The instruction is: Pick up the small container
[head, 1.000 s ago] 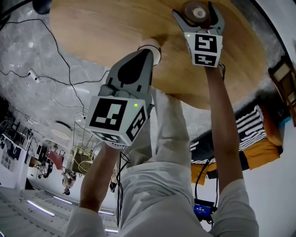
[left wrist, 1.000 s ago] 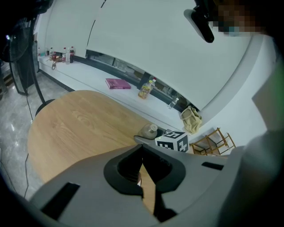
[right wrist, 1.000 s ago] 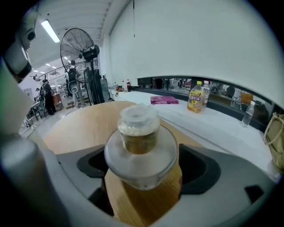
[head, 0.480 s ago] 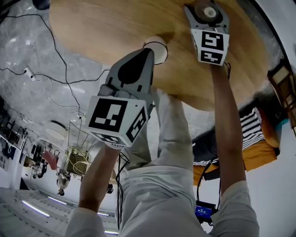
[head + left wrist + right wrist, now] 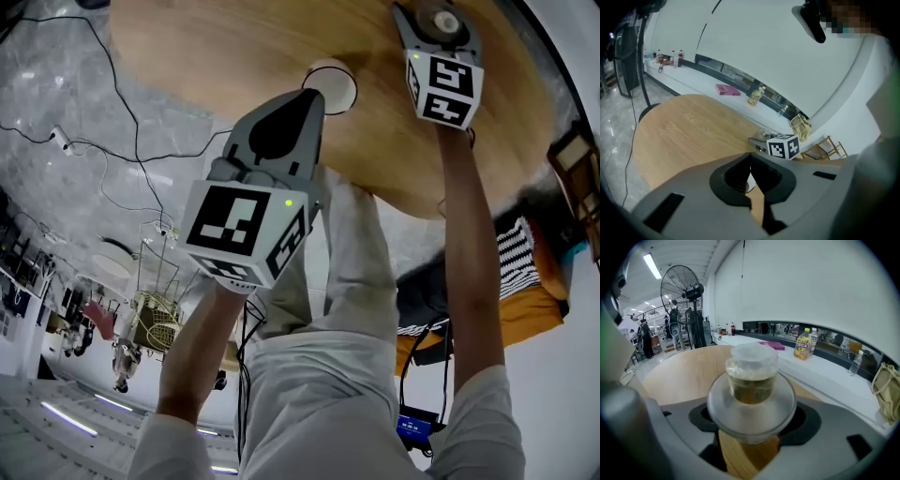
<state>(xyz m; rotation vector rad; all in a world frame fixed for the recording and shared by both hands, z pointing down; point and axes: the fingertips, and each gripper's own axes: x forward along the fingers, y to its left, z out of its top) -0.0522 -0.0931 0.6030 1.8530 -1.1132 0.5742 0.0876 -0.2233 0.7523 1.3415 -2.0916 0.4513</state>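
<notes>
The small container [image 5: 442, 21], a clear lidded cup with brownish contents [image 5: 752, 376], stands at the far right of the round wooden table [image 5: 206, 47]. My right gripper [image 5: 439, 14] has just been closing. It is now shut on the container, whose wide rim sits between the jaws [image 5: 752, 404]. My left gripper [image 5: 314, 98] hangs over the table's near edge, shut and holding nothing [image 5: 750, 157]. A white round disc [image 5: 333, 82] lies on the table just past its tip. The right gripper's marker cube [image 5: 783, 146] shows in the left gripper view.
Cables [image 5: 103, 159] trail over the grey floor to the left of the table. A striped cushion [image 5: 511, 258] lies at the right and a wire basket [image 5: 159, 319] at the lower left. Beyond the table are a counter with a yellow bottle [image 5: 802, 344], a pink book [image 5: 727, 89] and a standing fan [image 5: 689, 291].
The right gripper's jaws stood wide on either side of the container and have drawn in onto it. The left gripper has edged slightly toward the white disc.
</notes>
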